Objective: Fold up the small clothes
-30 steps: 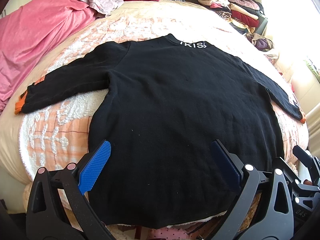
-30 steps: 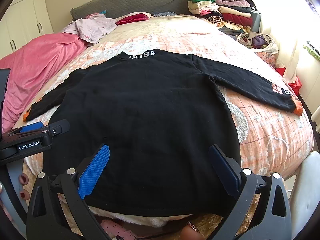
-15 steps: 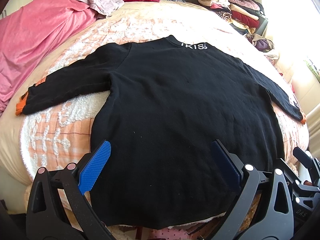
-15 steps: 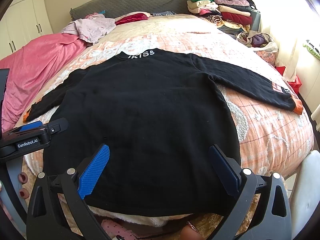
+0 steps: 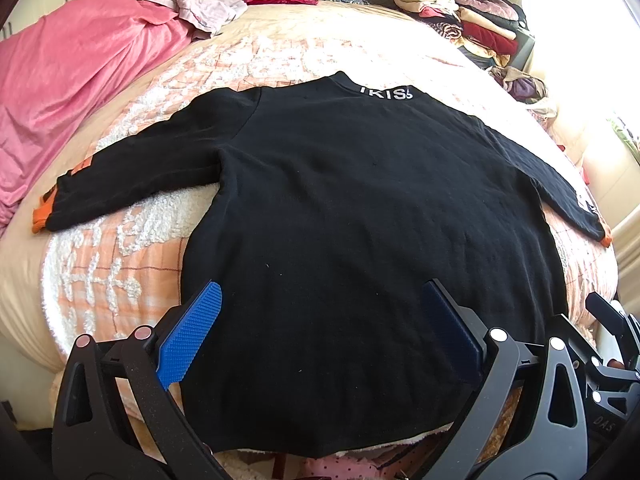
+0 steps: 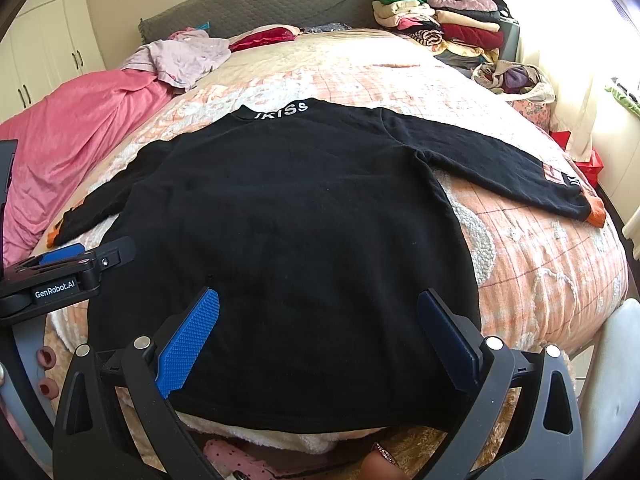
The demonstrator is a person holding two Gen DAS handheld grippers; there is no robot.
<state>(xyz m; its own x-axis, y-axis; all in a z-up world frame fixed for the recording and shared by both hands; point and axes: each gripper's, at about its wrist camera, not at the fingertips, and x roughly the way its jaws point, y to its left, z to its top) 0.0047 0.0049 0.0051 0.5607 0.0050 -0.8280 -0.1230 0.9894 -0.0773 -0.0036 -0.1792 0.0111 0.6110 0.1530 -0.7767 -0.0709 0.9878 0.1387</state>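
bed [image 5: 120,280] with flat black sweater [image 5: 360,220], wardrobe [image 6: 40,40] right-view only, both grippers [image 5: 320,336] [image 6: 320,334] wide, empty

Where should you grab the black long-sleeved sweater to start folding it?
Probably the orange cuff of a sleeve. The black long-sleeved sweater lies flat with both sleeves spread out sideways. The open right hand-held gripper could come in from the bed's right side, pinch that cuff's free edge and swing it across the body.
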